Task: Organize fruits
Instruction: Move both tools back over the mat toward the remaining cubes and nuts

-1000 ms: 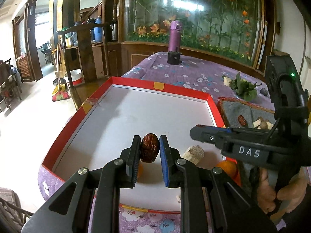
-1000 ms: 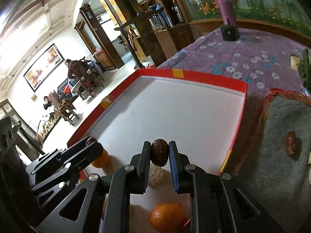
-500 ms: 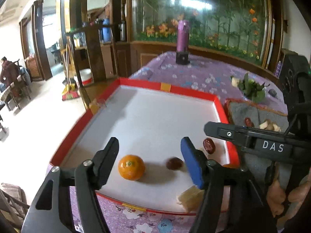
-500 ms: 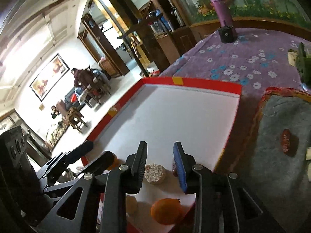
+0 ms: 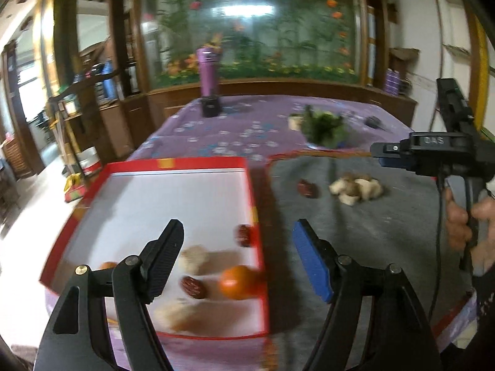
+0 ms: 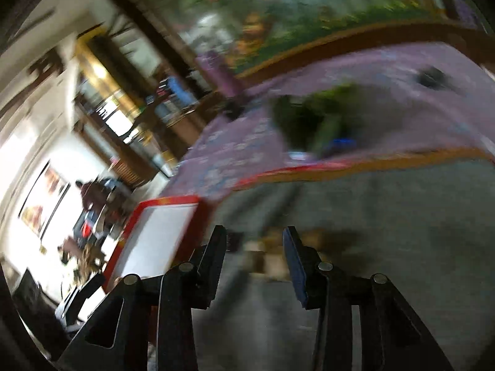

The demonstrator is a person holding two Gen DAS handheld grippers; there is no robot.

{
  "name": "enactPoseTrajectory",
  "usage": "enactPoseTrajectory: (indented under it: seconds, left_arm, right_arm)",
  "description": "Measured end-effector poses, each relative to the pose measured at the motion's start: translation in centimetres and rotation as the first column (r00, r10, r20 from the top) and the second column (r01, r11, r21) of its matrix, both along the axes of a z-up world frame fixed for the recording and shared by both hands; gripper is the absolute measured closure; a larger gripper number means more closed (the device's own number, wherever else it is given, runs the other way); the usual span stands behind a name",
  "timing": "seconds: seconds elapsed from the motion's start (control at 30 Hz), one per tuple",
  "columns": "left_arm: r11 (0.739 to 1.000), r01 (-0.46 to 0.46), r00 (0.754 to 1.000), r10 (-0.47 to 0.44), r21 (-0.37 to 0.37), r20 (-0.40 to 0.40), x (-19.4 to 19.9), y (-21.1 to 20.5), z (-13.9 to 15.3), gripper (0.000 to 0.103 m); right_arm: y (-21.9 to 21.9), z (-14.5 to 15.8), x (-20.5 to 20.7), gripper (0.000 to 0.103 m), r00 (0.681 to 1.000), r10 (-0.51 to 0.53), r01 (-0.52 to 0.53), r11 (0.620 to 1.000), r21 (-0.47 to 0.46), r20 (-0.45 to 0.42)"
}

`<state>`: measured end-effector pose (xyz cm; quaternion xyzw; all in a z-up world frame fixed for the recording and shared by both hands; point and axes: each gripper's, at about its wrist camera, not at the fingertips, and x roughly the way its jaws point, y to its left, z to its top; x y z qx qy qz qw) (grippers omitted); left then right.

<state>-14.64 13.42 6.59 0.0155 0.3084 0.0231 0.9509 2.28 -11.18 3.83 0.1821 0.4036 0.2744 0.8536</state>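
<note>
Both grippers are empty right now, and the layout tells you why. The red-rimmed tray (image 5: 253, 185) at the desk's left side already collects the sorted pieces: a mandarin (image 5: 238, 282) tight against its right rim near the front corner, a red date (image 5: 193, 287) just beside it, a second date (image 5: 244, 235) farther back along that same rim, and pale, blurred chunks between and in front of them, too smeared to name. The left gripper (image 5: 238, 256) hangs above that front right corner, fingers spreading wide and still opening, nothing between them; that looks like a release spot chosen so the fruit bunches together near the rim. Over on the grey mat (image 5: 371, 225), which covers the desk's right side, the unsorted stock remains: one date (image 5: 307, 188) near the mat's left edge and a heap of pale pieces (image 5: 355, 189) just beside it toward the middle. The right gripper (image 6: 253, 244), seen in the left wrist view in a hand above the mat's right edge, has its fingers partly apart and opening, with nothing clamped; its own view is heavily blurred, but pale shapes lie beyond the fingertips. My read: it is lining up for the next pickup from that heap.
</note>
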Motion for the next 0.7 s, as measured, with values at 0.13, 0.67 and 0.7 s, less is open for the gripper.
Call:
enactPoseTrajectory:
  seconds: [0.13,0.67,0.7]
  left_arm:
    - [0.996,0.084,0.996,-0.084,-0.015,-0.025,0.4,-3.0,0.0,0.030]
    - [0.965,0.263,0.960,-0.260,0.011,-0.101,2.9,-10.4,0.1,0.030]
    - [0.962,0.272,0.957,-0.271,-0.004,-0.107,3.2,-10.7,0.0,0.030]
  right_arm:
    - [-2.2,-2.5,2.2,0.062,0.989,-0.028,0.030,0.999,0.011,-0.144]
    - [-1.8,-6.0,3.5,0.087,0.953,0.054,-0.024,0.994,0.103,-0.299]
    - [-2.5,-6.1,3.6,0.087,0.953,0.046,-0.012,0.993,0.114,-0.300]
